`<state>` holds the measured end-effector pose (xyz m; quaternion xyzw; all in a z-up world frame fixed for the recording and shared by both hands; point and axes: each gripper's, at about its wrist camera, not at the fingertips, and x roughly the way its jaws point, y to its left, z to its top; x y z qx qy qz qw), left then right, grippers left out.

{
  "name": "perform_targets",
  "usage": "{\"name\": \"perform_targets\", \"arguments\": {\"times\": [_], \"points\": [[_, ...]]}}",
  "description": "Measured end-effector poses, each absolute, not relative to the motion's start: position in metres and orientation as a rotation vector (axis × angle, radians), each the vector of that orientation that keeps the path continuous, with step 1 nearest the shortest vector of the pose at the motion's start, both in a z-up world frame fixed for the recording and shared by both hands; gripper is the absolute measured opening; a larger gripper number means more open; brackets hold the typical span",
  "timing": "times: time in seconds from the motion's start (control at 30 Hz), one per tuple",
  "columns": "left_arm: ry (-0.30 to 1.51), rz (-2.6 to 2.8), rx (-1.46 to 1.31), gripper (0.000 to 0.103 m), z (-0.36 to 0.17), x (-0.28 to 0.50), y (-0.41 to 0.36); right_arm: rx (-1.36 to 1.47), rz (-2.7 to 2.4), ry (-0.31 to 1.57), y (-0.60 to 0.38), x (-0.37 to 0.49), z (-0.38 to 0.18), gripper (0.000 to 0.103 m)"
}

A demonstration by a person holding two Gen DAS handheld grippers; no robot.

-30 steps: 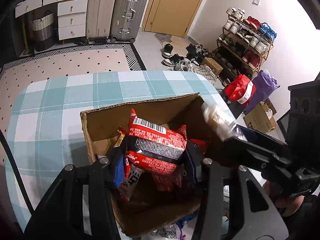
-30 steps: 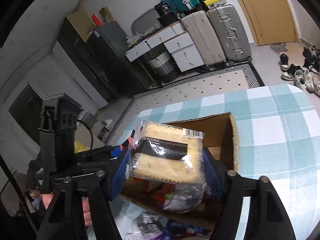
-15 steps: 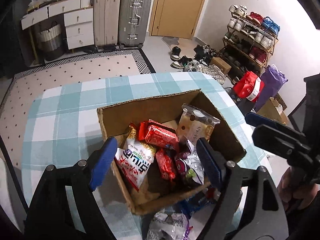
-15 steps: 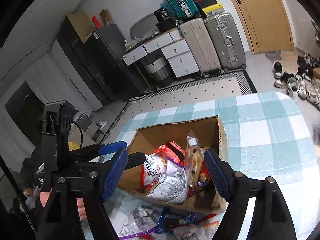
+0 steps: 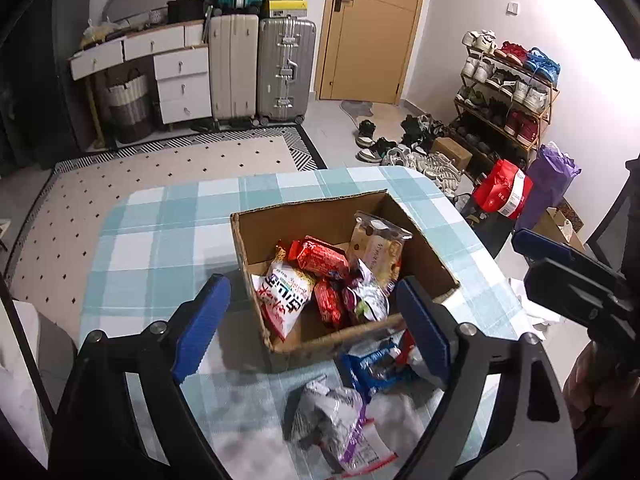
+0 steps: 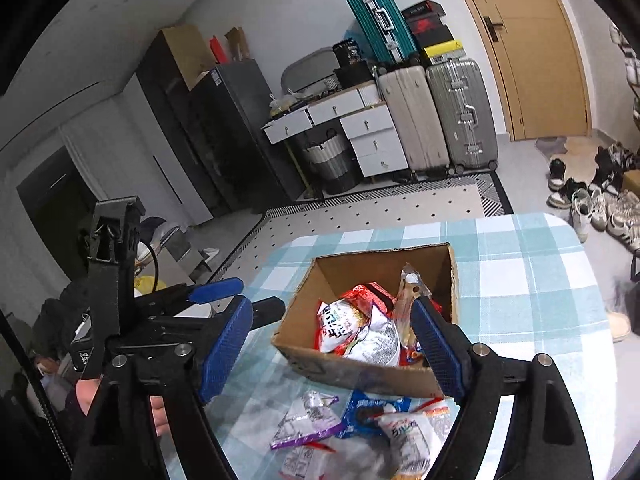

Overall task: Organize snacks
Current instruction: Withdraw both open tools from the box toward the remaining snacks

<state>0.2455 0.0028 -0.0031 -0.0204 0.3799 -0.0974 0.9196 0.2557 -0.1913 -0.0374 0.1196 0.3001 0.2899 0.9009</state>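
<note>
An open cardboard box sits on a checked tablecloth and holds several snack packs, among them a red-and-white bag and an upright cracker pack. Loose packs lie on the cloth in front of the box: a silver-purple one and a blue one. My left gripper is open and empty, raised above the box's near edge. My right gripper is open and empty, raised over the box's near wall.
The checked table has rounded edges. Beyond it lie a patterned rug, suitcases, white drawers, a shoe rack and floor shoes. The right gripper shows at the right edge of the left wrist view.
One second ago each gripper held a pack over the box. Both have let go, leaving the packs in the box, and both have pulled up and back toward me.
</note>
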Motion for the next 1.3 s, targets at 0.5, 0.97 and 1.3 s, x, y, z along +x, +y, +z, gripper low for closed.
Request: {"name": "perform_targets", "arguments": {"times": [0.5, 0.97, 1.3], "points": [[0.721, -0.16, -0.028, 0.102, 0.012, 0.149, -0.008, 0.196, 0.545, 0.573, -0.207, 0.174, -0.037, 0.092], [0.762, -0.128, -0.067, 0.102, -0.034, 0.112, -0.009, 0.191, 0.452, 0.578, -0.22, 0.126, -0.068, 0.099], [0.842, -0.104, -0.103, 0.102, -0.088, 0.115, -0.012, 0.17, 0.377, 0.604, -0.22, 0.114, -0.101, 0.099]]}}
